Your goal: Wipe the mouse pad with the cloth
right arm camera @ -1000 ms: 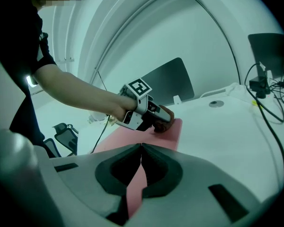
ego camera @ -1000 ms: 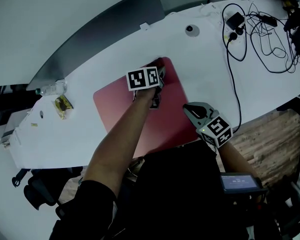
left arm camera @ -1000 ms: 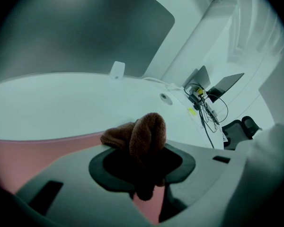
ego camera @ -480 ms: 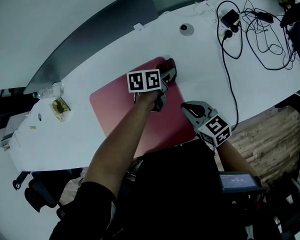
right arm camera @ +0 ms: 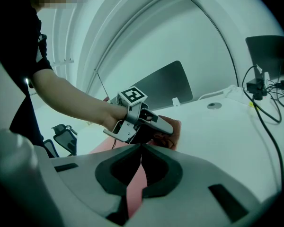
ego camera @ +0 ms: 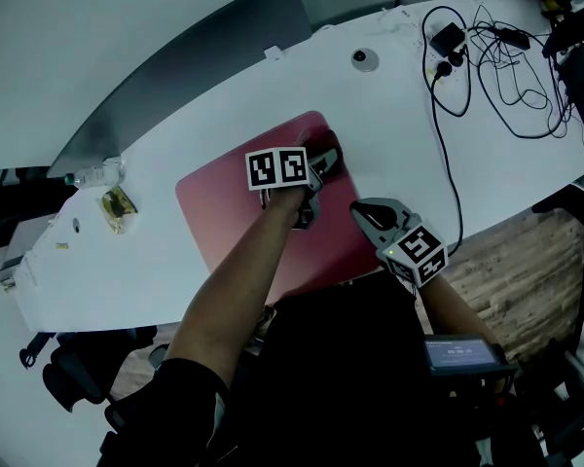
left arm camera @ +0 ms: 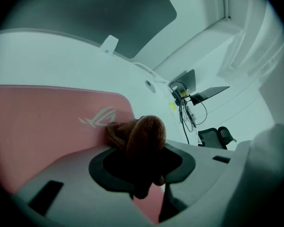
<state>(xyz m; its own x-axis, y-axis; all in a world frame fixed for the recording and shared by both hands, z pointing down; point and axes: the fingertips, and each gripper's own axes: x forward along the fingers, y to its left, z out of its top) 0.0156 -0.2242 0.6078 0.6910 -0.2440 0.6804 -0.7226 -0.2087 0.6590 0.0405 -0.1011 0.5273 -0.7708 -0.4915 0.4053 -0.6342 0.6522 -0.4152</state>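
Wipe step in hand: left hand-held gripper point(ego camera: 316, 165) pinched the cloth point(left arm camera: 144, 132) at the pad's point(ego camera: 224, 207) far right corner, seemingly touching it. Right hand-held gripper point(ego camera: 362, 212) was pressed together, empty, by the pad's right edge. Next move: drag the cloth across the pad.

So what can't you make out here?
- Cloth: the head view shows only a dark scrap; the left gripper covers the rest.
- Pad: in the head view, its near edge is hidden by the arm and body.
- Packet at the table's left end: too small to identify.
- Dark device: cut off by the head view's right edge.
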